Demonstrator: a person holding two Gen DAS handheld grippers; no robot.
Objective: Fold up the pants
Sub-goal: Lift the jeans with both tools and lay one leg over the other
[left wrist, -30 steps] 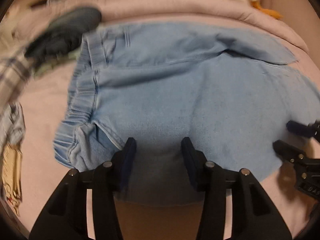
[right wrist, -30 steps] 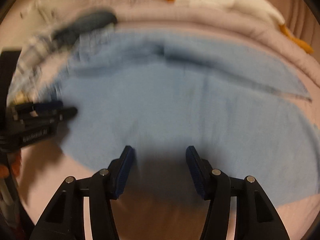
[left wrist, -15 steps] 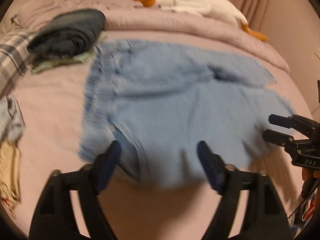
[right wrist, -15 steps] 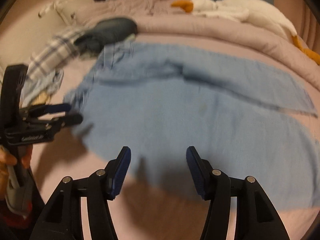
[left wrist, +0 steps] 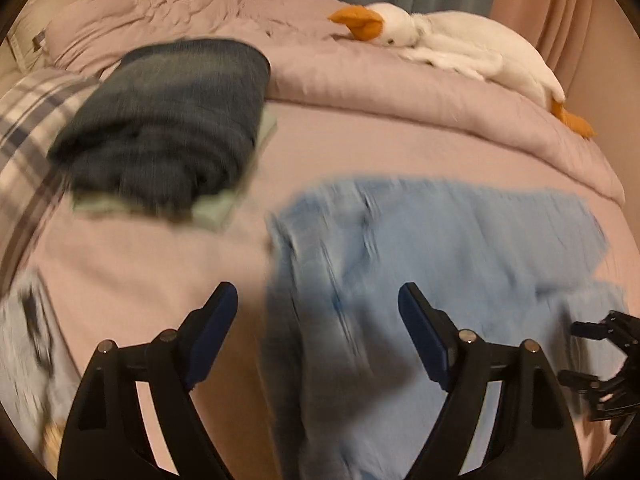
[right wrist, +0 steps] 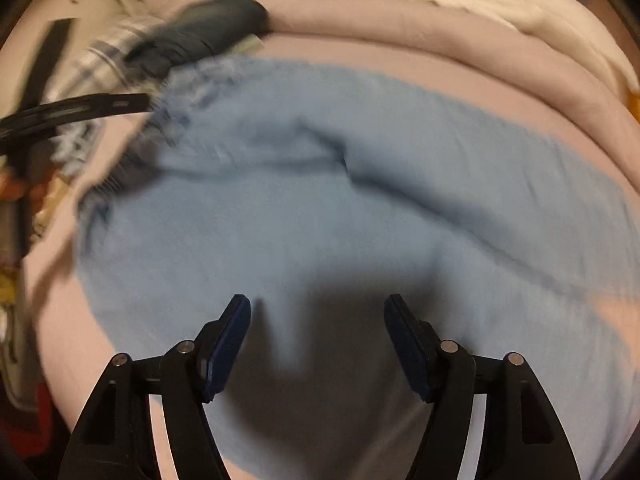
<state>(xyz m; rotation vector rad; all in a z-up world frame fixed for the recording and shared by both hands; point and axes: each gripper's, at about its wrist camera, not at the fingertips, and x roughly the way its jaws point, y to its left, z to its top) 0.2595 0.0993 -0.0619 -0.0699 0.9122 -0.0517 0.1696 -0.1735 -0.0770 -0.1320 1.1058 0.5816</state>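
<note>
The light blue pants [left wrist: 440, 240] lie spread flat on the pink bed, waistband end to the left and legs to the right. In the left wrist view, my left gripper [left wrist: 318, 300] hangs open and wide above the waistband end, with nothing between its pads. In the right wrist view the pants [right wrist: 320, 200] fill the middle of the picture. My right gripper [right wrist: 316, 308] hovers over their near edge, its jaws opening, and the pads touch no cloth. The right gripper [left wrist: 600, 360] also shows at the left wrist view's right edge. The left gripper [right wrist: 80, 108] is a blur at the right wrist view's left edge.
A folded dark garment [left wrist: 168, 120] sits on a pale green one, left of the pants. A plaid cloth [left wrist: 32, 112] lies further left. The rolled pink comforter [left wrist: 360, 80] and a white goose plush [left wrist: 460, 40] lie along the far side. More clothes [left wrist: 28, 340] lie at the near left.
My left gripper's jaws have spread wide, and it has pulled up and to the left, off the pants' near edge. The right gripper's jaws have widened a little and it has shifted over the cloth.
</note>
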